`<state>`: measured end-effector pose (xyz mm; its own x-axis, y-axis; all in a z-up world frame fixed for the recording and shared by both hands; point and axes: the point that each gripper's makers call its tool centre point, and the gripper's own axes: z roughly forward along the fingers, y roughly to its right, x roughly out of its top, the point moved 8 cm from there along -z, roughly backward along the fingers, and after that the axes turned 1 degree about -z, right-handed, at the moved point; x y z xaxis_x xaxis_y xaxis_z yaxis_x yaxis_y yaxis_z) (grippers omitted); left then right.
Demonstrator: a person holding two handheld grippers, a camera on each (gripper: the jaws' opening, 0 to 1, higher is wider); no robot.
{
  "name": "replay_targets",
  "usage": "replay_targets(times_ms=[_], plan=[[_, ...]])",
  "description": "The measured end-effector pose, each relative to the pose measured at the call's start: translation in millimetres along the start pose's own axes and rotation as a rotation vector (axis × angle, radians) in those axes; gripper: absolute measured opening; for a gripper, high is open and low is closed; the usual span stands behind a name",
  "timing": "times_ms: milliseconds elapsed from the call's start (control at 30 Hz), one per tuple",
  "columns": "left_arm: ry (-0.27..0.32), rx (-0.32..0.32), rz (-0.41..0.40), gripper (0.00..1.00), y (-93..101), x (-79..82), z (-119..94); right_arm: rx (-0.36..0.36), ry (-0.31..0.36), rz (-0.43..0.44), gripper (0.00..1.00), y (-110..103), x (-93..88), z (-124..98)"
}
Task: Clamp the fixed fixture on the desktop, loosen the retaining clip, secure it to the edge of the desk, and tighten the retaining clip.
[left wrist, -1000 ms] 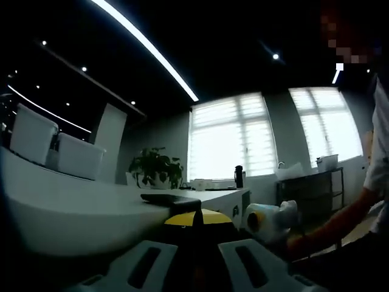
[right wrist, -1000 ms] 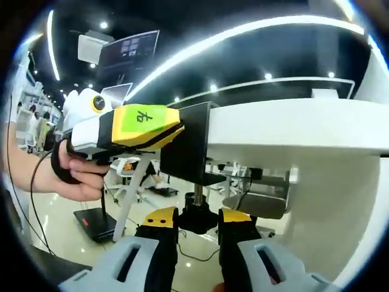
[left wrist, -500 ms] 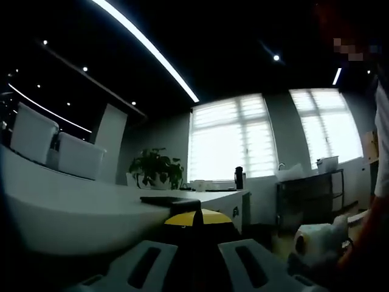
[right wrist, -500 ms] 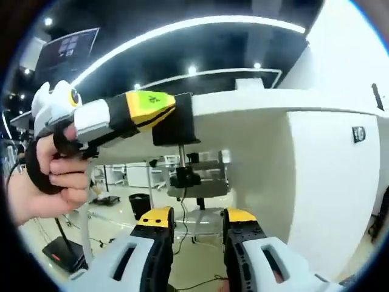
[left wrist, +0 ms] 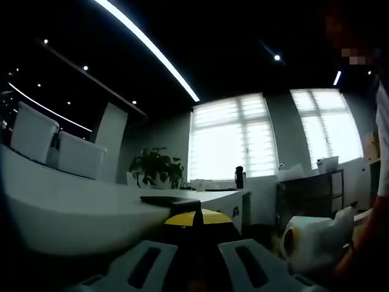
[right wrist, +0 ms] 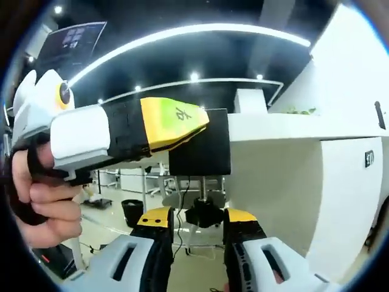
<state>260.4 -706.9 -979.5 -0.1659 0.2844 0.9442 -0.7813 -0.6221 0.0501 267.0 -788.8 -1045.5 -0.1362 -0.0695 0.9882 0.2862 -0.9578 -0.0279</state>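
A black clamp fixture (right wrist: 200, 152) sits over the edge of the white desk (right wrist: 304, 128), with its threaded screw and black knob (right wrist: 203, 214) hanging below. My left gripper (right wrist: 194, 121), held by a hand (right wrist: 36, 194), comes in from the left and is shut on the fixture's upper part. My right gripper (right wrist: 197, 216) stands open under the desk, its yellow tips on either side of the knob. In the left gripper view the left gripper (left wrist: 194, 218) is shut on the fixture's dark top plate (left wrist: 170, 199) lying on the desk (left wrist: 73, 213). The right gripper (left wrist: 307, 240) shows low right.
White boxes (left wrist: 36, 134) stand on the far left of the desk. A potted plant (left wrist: 157, 167) and a dark bottle (left wrist: 239, 176) stand near bright windows. A shelf unit (left wrist: 310, 188) is at right. Below the desk are a dark bin (right wrist: 130, 210) and open floor.
The right gripper pulled back from the knob half a second ago and has now come up close again, tips around it. The left gripper has held still on the fixture.
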Motion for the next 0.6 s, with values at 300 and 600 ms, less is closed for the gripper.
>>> replay_targets(times_ms=[300,600], plan=[[-0.004,0.0,0.007,0.02,0.2,-0.1,1,0.058,0.019,-0.062,0.24,8,-0.6,-1],[-0.009,-0.002,0.019,0.02,0.2,0.7,-1,0.35,0.017,-0.11,0.24,25,2.2,2]])
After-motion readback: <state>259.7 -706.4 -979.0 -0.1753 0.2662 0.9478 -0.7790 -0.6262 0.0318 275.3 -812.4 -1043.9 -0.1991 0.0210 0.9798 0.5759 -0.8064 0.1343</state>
